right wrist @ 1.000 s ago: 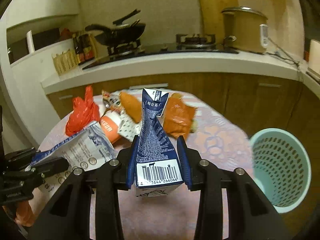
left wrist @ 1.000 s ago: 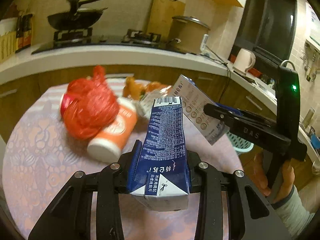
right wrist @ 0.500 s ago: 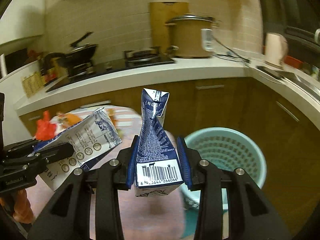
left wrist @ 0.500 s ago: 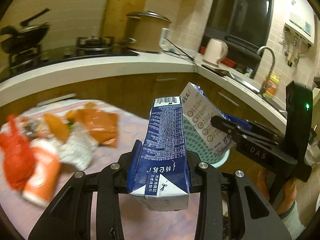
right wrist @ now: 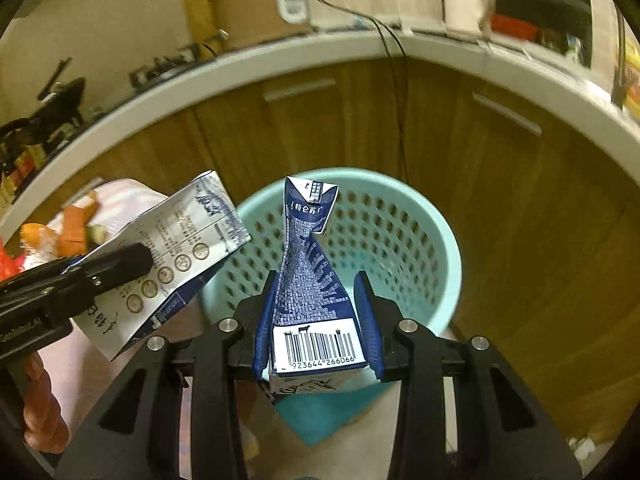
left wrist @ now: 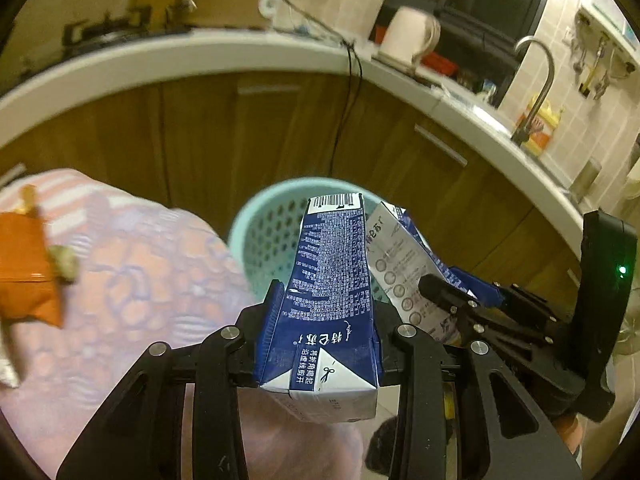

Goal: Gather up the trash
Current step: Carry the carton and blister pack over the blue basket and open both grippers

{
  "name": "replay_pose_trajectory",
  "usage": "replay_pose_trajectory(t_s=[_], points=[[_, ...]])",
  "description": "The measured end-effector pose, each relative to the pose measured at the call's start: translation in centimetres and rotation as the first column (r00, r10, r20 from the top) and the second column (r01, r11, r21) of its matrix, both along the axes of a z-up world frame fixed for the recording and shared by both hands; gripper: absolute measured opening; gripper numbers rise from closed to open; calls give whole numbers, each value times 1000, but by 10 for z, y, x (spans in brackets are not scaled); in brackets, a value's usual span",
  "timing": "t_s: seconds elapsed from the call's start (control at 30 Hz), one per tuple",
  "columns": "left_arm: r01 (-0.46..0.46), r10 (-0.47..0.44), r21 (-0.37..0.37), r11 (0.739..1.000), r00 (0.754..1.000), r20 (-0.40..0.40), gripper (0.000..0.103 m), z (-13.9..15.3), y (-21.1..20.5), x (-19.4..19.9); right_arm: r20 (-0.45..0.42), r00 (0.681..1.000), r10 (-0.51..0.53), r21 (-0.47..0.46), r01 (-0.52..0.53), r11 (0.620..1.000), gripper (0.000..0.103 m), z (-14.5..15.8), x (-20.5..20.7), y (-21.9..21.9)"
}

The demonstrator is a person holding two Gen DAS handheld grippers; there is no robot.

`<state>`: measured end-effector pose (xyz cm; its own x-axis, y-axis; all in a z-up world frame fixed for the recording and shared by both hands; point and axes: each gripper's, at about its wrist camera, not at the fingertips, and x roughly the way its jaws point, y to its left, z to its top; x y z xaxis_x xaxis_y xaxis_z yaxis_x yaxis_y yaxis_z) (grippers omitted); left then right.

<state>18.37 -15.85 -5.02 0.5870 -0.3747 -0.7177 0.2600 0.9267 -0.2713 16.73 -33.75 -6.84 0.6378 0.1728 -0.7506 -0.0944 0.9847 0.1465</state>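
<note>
My left gripper is shut on a blue and white milk carton, held over the table edge next to the teal perforated trash basket. My right gripper is shut on a second, crumpled blue milk carton, held right above the basket's opening. In the right wrist view the left gripper and its carton hang just left of the basket rim. In the left wrist view the right gripper and its carton sit to the right.
The table with a pink patterned cloth lies left of the basket, with an orange wrapper and other trash on it. Wooden cabinets and a white counter curve behind the basket.
Both grippers swung right from the table's trash pile toward the basket, each keeping its carton. The basket is now directly under the right carton.
</note>
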Motion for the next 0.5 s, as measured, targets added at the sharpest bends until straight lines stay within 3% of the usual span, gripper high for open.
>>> replay_pose_trajectory(t_s=[0.33,0.4,0.5], points=[[47,-42,36,998,992,-122,37,-46,-40,37,-80,995,-58,-16,57,998,35,-34,19,-19],[53,-47,44,998,991,-126,56,-48,-44,39,-80,994,-78,-17,77,997,35,-33,19,-22],[52,-46,66,996,994,-94,64,-43,-46,37,-87,992,-91,-14,90,996,46,-37,22,-27]])
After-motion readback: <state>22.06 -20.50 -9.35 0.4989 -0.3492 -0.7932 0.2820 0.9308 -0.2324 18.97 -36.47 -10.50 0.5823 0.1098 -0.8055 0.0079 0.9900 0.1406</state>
